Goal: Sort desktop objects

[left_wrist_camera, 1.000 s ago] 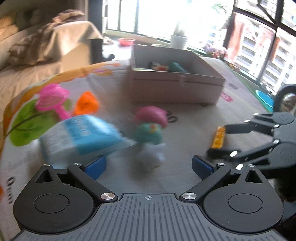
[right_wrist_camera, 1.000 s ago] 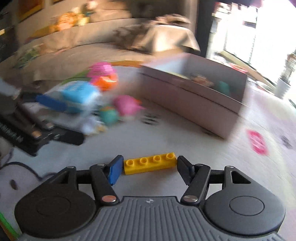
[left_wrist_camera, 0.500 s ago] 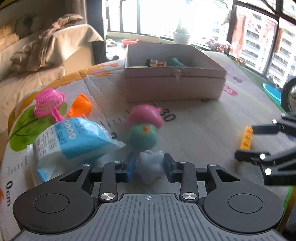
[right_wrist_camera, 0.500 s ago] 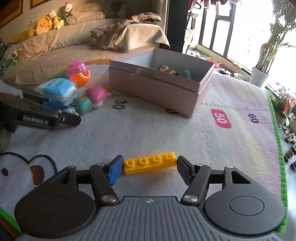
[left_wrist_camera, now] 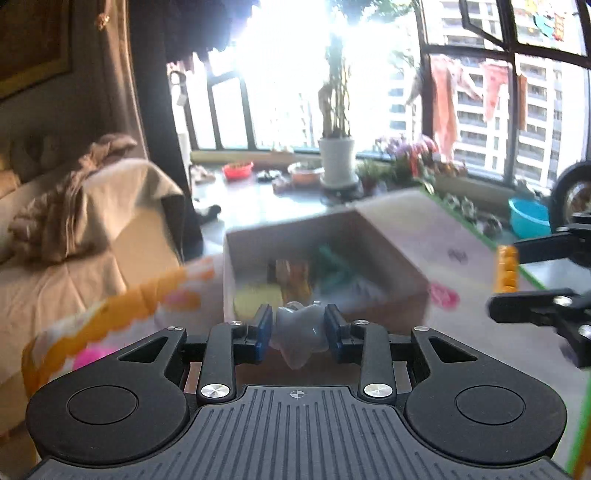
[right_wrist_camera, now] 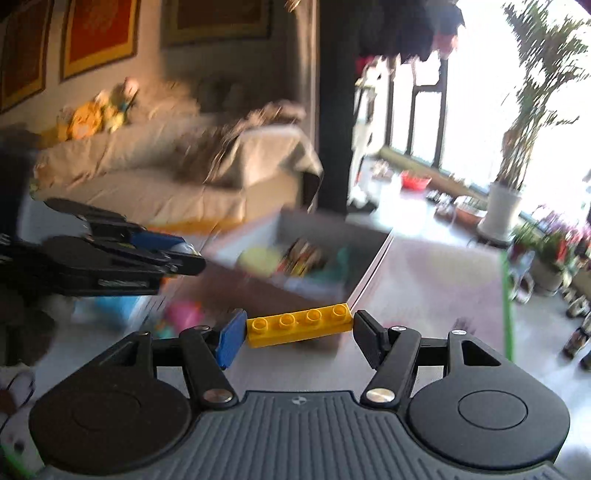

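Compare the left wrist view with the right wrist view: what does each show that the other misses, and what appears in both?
Only the left wrist view shows the pale star-shaped toy pinched between the left gripper fingers, and a blue basin by the window.

Only the right wrist view shows the wall pictures and the plush toys on the sofa.

Both show the open cardboard box with toys inside, the yellow brick held endwise by the right gripper, the draped sofa, and the white plant pot.
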`<state>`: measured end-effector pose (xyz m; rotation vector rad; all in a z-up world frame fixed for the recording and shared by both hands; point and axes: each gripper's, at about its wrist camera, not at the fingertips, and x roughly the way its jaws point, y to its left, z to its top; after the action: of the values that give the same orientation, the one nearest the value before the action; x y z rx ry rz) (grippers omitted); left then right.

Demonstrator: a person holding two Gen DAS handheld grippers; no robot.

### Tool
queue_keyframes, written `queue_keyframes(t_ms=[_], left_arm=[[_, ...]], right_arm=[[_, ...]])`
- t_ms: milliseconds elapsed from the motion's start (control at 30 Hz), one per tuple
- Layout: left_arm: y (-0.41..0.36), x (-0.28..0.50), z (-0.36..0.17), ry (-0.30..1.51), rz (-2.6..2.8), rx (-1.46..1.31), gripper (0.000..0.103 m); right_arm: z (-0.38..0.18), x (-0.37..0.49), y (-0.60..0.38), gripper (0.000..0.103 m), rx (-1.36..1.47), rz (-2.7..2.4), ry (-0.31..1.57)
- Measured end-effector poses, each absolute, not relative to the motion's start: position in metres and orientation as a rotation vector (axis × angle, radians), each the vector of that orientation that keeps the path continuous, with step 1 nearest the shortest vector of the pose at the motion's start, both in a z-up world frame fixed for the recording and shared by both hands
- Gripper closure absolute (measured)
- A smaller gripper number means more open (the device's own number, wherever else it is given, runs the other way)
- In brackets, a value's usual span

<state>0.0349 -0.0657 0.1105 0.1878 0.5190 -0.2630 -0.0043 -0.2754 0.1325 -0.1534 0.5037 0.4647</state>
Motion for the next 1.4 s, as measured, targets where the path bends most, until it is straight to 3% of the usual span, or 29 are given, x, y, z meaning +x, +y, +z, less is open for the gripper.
queue_keyframes(t_ms=[100, 200, 267, 333, 567, 667, 833, 1400], left_arm=[[-0.07, 0.071, 0.113, 0.493, -0.243, 0.149, 0.065], [-0.062, 0.086, 0.112, 0.522, -0.207, 0.101, 0.047], [-0.053, 0.078, 0.111, 0.541, -0.203, 0.088, 0.042], [-0.043, 0.06, 0.107, 0.551, -0.205, 0.104, 0.029], [-0.01, -0.003, 0.09, 0.606, -0.175, 0.137, 0.01], [0.003, -0.021, 0.08, 0.637, -0.128, 0.166, 0.009], [0.023, -0.028, 0.067, 0.694, -0.104, 0.134, 0.008], [0.062, -0.033, 0.066, 0.698, 0.052, 0.064, 0.004]], right_arm=[[0.145, 0.015, -0.27, 0.039, -0.171, 0.449, 0.45], [0.15, 0.044, -0.26, 0.039, -0.162, 0.432, 0.447], [0.149, 0.061, -0.256, 0.039, -0.154, 0.423, 0.457], [0.145, 0.077, -0.25, 0.039, -0.154, 0.418, 0.467], [0.119, 0.126, -0.229, 0.039, -0.121, 0.407, 0.563], [0.114, 0.12, -0.221, 0.038, -0.134, 0.414, 0.575], [0.111, 0.093, -0.208, 0.025, -0.224, 0.429, 0.523], [0.07, 0.053, -0.136, 0.025, -0.159, 0.646, 0.69]])
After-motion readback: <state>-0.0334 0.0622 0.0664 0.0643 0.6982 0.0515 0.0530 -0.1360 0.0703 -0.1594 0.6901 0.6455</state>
